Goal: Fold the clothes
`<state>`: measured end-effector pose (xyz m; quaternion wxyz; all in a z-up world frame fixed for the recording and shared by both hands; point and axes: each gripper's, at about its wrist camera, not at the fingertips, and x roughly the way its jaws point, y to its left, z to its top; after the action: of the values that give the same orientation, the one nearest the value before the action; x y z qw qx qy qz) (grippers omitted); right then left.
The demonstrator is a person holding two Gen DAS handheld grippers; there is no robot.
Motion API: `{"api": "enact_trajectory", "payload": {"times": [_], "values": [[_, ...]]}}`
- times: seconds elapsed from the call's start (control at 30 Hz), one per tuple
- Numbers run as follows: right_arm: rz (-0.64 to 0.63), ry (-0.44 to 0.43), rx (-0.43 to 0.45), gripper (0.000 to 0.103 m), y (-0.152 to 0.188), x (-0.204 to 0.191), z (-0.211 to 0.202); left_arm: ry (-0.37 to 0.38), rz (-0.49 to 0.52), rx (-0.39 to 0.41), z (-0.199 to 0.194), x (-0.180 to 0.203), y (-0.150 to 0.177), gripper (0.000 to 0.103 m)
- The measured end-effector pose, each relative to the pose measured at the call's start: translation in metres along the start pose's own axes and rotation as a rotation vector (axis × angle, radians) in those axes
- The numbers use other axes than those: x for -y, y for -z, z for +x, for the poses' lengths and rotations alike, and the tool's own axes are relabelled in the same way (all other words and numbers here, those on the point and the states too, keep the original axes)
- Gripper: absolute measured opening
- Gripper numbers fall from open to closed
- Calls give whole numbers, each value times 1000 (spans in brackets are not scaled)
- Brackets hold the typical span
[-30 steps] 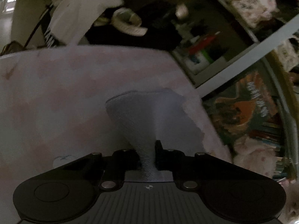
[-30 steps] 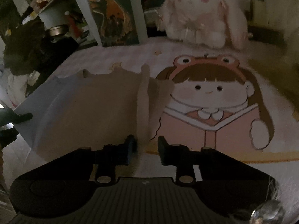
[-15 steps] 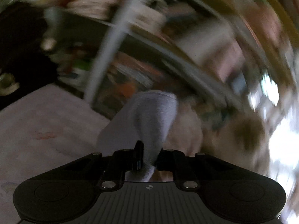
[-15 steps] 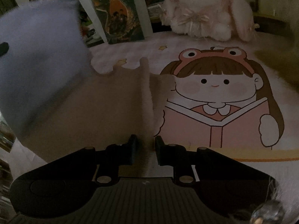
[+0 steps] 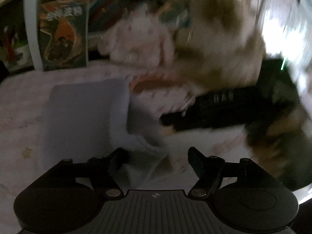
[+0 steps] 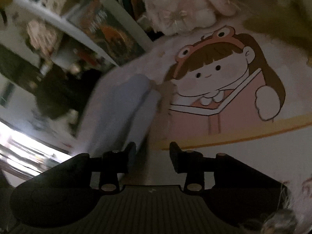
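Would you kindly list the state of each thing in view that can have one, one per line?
Left gripper: jaws open, just opened, pressing on nothing.
Right gripper: jaws open, just opened, cloth edge at the left jaw, not pinched.
Blue cloth: folded over, lying released on the blanket.
Blanket: spread flat under the cloth.
Plush rabbit: sitting upright behind the blanket.
Book: standing upright.

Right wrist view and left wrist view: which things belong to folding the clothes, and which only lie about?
For the job:
- pale blue garment, folded over on the blanket
- left gripper, fingers just opened, garment edge loose between them
- right gripper, fingers just opened

Just lying about:
- cartoon-girl blanket
- plush rabbit
- book
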<state>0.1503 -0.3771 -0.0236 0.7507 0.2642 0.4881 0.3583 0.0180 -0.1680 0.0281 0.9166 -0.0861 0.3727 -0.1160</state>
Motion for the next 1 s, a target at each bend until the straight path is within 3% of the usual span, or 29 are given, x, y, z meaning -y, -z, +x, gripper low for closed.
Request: {"api": "enact_trajectory", "payload": {"times": [0.07,0.2,0.3,0.47,0.53,0.57,0.63,0.67,0.73,0.8,0.83,0.9,0.93,1.0], "values": [[40,-69,-13,60,-3,-1,-3,27,-104,72,-21,-19,-7,74],[81,-171,-71,69,-6,-11,5,-51,-263,166,-47,-59,-9,73],[96,-151,-135,74,-6,-20,27,-156,-249,153,-46,-70,-3,69],[48,-95,-147,74,-14,-37,61,-202,-138,72,-27,-59,12,56],[1,-20,-136,66,-18,-45,74,-219,-81,41,-21,-52,16,55],[-48,14,-131,46,-19,-51,78,-227,-52,26,-17,-48,19,55],[-168,43,-112,28,-18,-66,78,-229,-38,27,-19,-46,20,55],[-240,6,-83,22,-16,-73,70,-225,-42,34,-21,-47,20,55],[-373,-112,-13,19,-13,-86,50,-207,-64,49,-24,-52,21,55],[-440,-167,16,18,-12,-87,40,-192,-96,49,-22,-58,21,56],[-445,-137,13,18,-13,-85,41,-193,-109,37,-18,-59,21,56],[-388,44,-46,22,-18,-68,61,-182,-120,17,-11,-58,23,56],[-354,141,-79,31,-21,-59,72,-178,-113,11,-9,-56,24,57],[-281,138,-67,34,-24,-47,71,-177,-97,7,-12,-53,23,57]]}}
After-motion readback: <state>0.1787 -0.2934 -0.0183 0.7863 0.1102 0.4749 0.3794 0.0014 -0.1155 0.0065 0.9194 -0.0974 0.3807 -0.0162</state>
